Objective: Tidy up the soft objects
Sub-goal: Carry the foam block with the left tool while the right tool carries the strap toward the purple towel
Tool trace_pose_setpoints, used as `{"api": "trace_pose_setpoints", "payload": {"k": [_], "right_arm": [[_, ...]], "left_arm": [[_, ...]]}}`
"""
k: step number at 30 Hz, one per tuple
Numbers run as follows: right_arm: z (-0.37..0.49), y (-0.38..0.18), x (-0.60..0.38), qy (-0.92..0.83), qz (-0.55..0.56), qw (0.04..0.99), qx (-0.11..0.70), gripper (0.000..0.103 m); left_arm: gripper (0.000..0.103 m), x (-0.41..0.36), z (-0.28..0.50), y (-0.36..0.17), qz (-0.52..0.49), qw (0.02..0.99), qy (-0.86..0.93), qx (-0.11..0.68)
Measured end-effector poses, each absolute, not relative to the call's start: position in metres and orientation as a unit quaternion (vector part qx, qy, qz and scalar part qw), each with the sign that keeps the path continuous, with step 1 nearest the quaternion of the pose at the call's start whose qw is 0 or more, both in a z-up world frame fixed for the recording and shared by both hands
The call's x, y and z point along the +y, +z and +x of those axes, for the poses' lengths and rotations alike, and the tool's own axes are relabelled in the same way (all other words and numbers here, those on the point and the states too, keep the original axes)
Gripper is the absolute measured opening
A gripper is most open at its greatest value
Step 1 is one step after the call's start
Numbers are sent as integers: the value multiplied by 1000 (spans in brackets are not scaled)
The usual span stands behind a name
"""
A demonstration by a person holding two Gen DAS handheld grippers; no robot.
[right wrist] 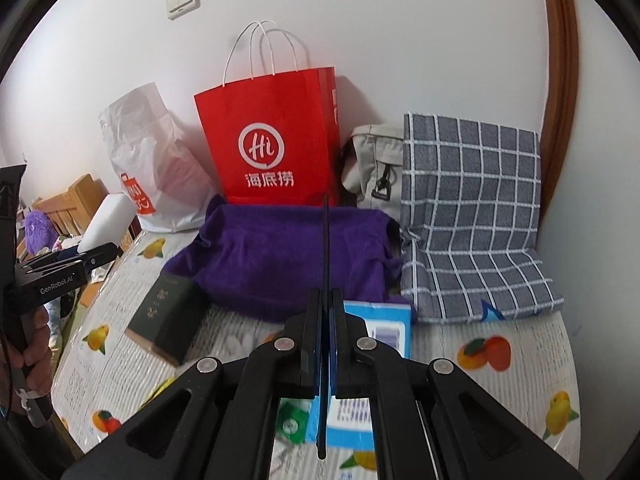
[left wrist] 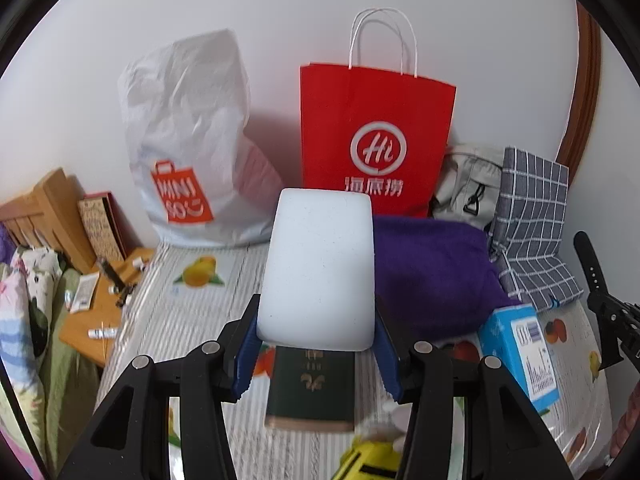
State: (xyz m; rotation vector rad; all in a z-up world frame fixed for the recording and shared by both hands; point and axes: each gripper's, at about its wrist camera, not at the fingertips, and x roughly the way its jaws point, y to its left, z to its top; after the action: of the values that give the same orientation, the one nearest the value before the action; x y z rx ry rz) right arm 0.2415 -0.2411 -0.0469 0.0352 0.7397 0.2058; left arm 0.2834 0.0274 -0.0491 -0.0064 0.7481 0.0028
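Red paper bag (right wrist: 272,140): "Hi" in a white ring, with "海底捞" beneath.
White plastic bag (left wrist: 188,140), left of the red bag: orange logo reading "MINI SO".
Left gripper (right wrist: 68,264) body: "GenRobot.AI".

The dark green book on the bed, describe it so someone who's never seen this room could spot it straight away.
Find the red paper bag standing against the wall at the back of the bed. In front of it lies a purple cloth, and the book sits at that cloth's left corner. It is the only dark green thing there, with small gold marks on its cover.
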Motion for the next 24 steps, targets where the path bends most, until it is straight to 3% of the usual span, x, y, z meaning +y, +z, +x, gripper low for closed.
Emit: {"api": "trace_pose_setpoints", "payload": {"k": [14, 24], "right_arm": [[321, -41, -231, 136, 27, 925, 355, 3], [386, -58, -216, 156, 4, 919, 362, 3]], "left_arm": [[48, 19, 348, -37, 1, 932, -10, 362], [48, 29, 413, -71, -34, 921, -1, 389]]}}
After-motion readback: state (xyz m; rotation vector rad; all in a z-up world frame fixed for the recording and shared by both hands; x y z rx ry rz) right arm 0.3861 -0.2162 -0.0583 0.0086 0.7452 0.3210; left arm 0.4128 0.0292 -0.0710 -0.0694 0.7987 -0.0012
